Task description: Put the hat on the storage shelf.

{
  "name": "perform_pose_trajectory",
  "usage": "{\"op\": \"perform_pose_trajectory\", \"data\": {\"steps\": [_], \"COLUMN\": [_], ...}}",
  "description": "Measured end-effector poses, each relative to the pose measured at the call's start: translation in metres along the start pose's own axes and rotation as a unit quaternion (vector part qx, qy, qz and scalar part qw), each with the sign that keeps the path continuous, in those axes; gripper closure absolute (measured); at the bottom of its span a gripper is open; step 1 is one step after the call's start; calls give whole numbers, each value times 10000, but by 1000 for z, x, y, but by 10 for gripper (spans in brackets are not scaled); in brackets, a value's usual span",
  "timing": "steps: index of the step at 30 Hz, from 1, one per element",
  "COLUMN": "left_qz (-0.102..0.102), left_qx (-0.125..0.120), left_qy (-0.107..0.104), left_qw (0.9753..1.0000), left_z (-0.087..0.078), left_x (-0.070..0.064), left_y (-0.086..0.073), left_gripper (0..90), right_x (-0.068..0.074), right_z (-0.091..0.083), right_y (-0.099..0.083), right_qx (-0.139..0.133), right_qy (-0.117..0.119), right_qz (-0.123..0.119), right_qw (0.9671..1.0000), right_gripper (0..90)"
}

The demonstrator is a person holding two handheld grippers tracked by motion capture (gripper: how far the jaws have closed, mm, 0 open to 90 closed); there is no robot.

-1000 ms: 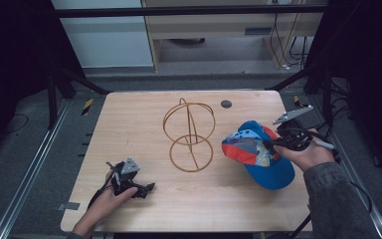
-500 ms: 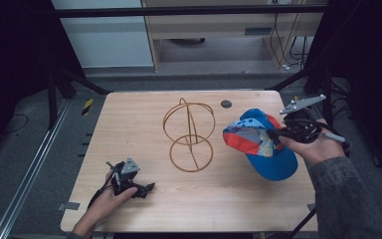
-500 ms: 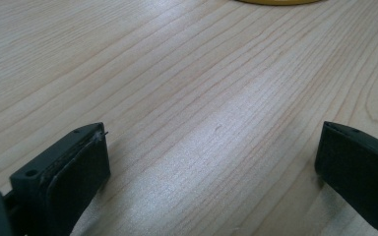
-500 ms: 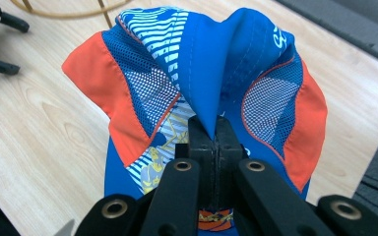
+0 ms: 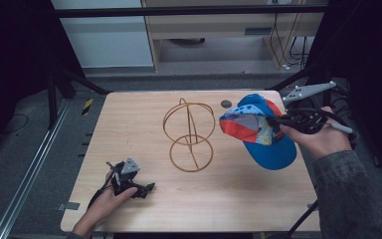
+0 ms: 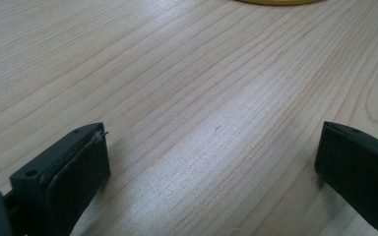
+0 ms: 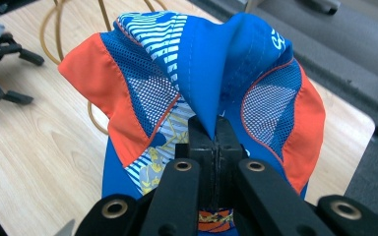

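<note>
Two grippers: the right gripper (image 5: 273, 120) at 3 o'clock pinches the blue-and-orange cap (image 5: 258, 130) closed-jawed, lifted beside the wire stand (image 5: 189, 134); the left gripper (image 5: 146, 189), at 7 o'clock, rests on the table (image 5: 129, 119), jaws spread wide, empty.

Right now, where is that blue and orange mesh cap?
In the high view, the blue and orange mesh cap hangs pinched in the right hand-held gripper over the table's right side, beside the gold wire stand.
</note>
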State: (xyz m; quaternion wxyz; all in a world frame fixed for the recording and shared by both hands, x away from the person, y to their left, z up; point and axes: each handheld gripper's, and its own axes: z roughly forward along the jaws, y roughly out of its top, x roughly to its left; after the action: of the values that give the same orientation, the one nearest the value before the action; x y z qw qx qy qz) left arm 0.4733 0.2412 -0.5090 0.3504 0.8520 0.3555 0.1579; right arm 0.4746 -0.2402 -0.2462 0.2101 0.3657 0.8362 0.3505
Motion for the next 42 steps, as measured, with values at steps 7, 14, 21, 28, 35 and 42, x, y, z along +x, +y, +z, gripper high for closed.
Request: {"op": "perform_pose_trajectory", "data": {"steps": [7,14,21,28,35,42], "left_qz": [8,0,1,0,12,1], "left_qx": [16,9,10,6,13,14], "left_qy": [-1,-1,-2,7,5,-2], "left_qw": [10000,10000,10000,10000,10000,10000], "left_z": [0,0,0,0,0,0], "left_x": [0,0,0,0,0,0], "left_y": [0,0,0,0,0,0], "left_gripper": [0,0,0,0,0,0], "right_x": [11,21,35,50,59,65], "right_z": [-11,-14,-1,23,47,66], "right_y": [22,47,78,112,138,148], "right_qx": [-313,-518,-639,-607,-418,-176], "right_qy": [-24,23,181,313,474,589], "right_qz": [-190,-347,-573,-811,-961,-1015], "right_qw": [9993,9981,9961,9944,9934,9929], "right_gripper": [898,898,897,898,896,896]}}
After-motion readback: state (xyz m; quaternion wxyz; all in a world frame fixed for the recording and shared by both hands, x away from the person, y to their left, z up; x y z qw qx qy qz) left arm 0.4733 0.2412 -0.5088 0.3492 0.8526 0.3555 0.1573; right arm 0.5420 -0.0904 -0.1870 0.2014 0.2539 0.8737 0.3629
